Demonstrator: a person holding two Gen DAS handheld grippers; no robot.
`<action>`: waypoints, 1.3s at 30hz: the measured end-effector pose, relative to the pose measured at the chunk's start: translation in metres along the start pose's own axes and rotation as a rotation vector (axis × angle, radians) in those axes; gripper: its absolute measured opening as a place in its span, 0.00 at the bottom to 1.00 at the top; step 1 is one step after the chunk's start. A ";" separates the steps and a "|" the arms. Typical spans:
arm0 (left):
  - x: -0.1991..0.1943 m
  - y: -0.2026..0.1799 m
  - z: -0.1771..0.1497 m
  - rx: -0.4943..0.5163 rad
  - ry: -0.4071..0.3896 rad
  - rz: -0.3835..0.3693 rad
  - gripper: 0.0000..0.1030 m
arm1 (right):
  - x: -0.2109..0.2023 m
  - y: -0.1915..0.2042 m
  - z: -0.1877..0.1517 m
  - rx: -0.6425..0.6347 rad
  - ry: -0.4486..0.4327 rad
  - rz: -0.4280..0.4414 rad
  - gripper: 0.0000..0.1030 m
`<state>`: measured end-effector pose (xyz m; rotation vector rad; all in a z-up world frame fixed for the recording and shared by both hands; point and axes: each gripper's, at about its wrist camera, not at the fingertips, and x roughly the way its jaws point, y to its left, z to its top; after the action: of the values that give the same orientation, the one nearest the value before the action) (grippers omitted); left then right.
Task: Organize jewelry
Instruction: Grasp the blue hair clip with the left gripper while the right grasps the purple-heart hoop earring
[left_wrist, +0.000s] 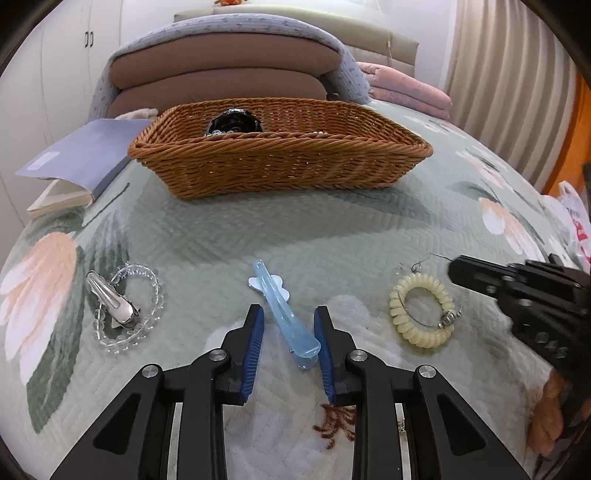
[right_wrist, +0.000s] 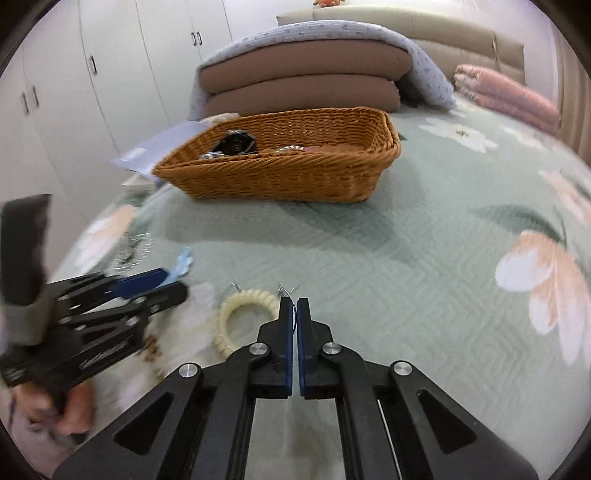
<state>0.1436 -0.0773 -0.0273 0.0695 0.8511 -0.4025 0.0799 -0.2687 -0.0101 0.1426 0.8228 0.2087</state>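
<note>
A light blue hair clip (left_wrist: 291, 321) lies on the quilt between the fingers of my left gripper (left_wrist: 288, 310). Its jaws stand open, with a gap on the left side of the clip. To the right, a cream spiral hair tie (left_wrist: 421, 310) has a thin silver wire earring (left_wrist: 448, 319) lying across it. In the right wrist view my right gripper (right_wrist: 294, 301) is shut on a thin silver wire (right_wrist: 284, 288) beside the hair tie (right_wrist: 236, 306). The wicker basket (left_wrist: 280, 166) stands farther back and holds a black watch (left_wrist: 234, 123) and other pieces.
A silver hair clip (left_wrist: 112, 301) rests on a clear bead bracelet (left_wrist: 147, 288) at the left. A blue book (left_wrist: 74, 162) lies left of the basket. Folded blankets (left_wrist: 221, 70) are stacked behind it. A plastic bag (left_wrist: 576, 221) sits at the bed's right edge.
</note>
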 end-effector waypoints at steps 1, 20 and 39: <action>0.000 0.000 0.000 0.001 0.000 0.001 0.27 | -0.003 0.000 -0.002 -0.002 0.002 0.001 0.02; 0.001 -0.008 0.000 0.029 -0.001 0.024 0.27 | -0.033 -0.034 -0.027 0.047 0.008 0.007 0.09; 0.002 -0.009 0.000 0.030 -0.001 0.025 0.27 | -0.016 0.025 -0.044 -0.254 0.081 -0.001 0.34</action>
<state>0.1412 -0.0866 -0.0279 0.1081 0.8428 -0.3915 0.0331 -0.2461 -0.0230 -0.1054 0.8697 0.3181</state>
